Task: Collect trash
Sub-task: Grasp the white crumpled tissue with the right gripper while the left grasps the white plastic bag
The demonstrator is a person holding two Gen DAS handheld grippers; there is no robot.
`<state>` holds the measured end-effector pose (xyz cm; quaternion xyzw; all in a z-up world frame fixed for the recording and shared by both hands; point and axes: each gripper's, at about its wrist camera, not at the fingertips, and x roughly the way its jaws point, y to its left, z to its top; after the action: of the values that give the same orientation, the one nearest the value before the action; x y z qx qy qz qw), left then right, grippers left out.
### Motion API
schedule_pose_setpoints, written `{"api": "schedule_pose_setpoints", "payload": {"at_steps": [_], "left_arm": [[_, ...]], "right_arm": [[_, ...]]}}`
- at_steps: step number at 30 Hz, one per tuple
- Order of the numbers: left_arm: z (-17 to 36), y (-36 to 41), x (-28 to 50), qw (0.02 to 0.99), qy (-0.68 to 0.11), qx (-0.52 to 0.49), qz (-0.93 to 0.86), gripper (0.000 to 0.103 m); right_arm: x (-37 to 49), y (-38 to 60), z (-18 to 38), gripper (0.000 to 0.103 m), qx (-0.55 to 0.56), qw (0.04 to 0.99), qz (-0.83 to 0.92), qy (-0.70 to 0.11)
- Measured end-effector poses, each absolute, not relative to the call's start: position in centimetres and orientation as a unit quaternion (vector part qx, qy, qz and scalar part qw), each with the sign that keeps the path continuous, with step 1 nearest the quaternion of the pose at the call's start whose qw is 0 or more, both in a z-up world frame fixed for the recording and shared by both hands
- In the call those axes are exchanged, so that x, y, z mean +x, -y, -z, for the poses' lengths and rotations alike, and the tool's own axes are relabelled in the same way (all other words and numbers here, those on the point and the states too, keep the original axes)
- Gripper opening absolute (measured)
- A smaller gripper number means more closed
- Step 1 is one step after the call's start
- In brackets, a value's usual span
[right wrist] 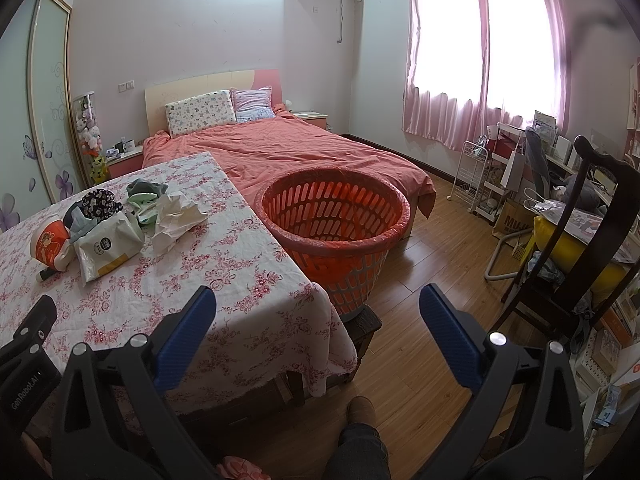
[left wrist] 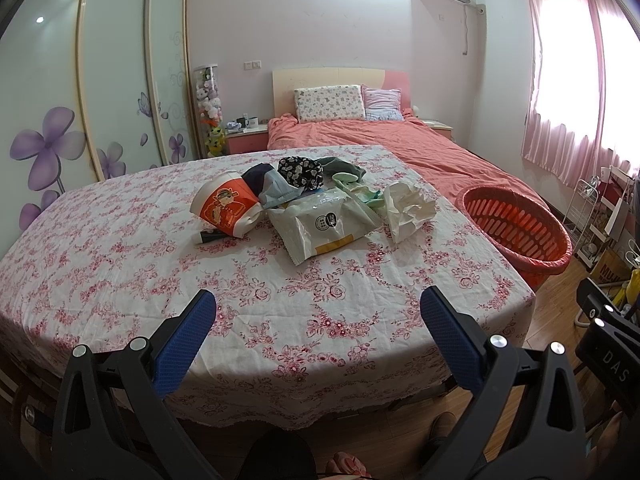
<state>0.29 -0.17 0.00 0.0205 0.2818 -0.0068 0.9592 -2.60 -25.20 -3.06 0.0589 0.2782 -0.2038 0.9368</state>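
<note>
A pile of trash lies on the floral-cloth table (left wrist: 120, 280): an orange-and-white paper cup (left wrist: 226, 208) on its side, a white plastic wrapper (left wrist: 324, 224), crumpled white paper (left wrist: 406, 204), green scraps (left wrist: 360, 188) and dark cloth bits (left wrist: 300, 172). An orange basket (left wrist: 516, 228) lined with a bag stands off the table's right edge; in the right wrist view the basket (right wrist: 336, 220) looks empty. My left gripper (left wrist: 318, 320) is open and empty over the table's near edge. My right gripper (right wrist: 318, 320) is open and empty over the table's right corner (right wrist: 280, 320) and floor.
A bed (right wrist: 288, 152) with a coral cover stands behind the table. A dark wooden chair (right wrist: 580, 248), white rack (right wrist: 476, 176) and cluttered shelves fill the right side. A wardrobe (left wrist: 120, 80) runs along the left wall. My leg and shoe (right wrist: 360, 412) are below.
</note>
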Motion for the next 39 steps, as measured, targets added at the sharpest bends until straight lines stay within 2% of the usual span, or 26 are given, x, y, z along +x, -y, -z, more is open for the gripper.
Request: {"api": "schedule_pose_setpoints", "payload": {"at_steps": [10,25,39], "left_arm": [[1.1,-1.5,2.1,0.952,-0.305,-0.003,0.0,0.101],[2.6,-7.1,6.9,0.943,-0.328,-0.031,-0.054,0.101],[3.5,-9.2,10.5,0.938,-0.341,-0.045,-0.04,0.101]], "right_arm": [[-1.2,24.9,4.0,0.099,0.063,0.941,0.173,-0.284],[8.8,21.0,4.3,0.099,0.044,0.95,0.102,-0.292],[20.7,18.3,7.1,0.08,0.073,0.931,0.06,-0.354]]}}
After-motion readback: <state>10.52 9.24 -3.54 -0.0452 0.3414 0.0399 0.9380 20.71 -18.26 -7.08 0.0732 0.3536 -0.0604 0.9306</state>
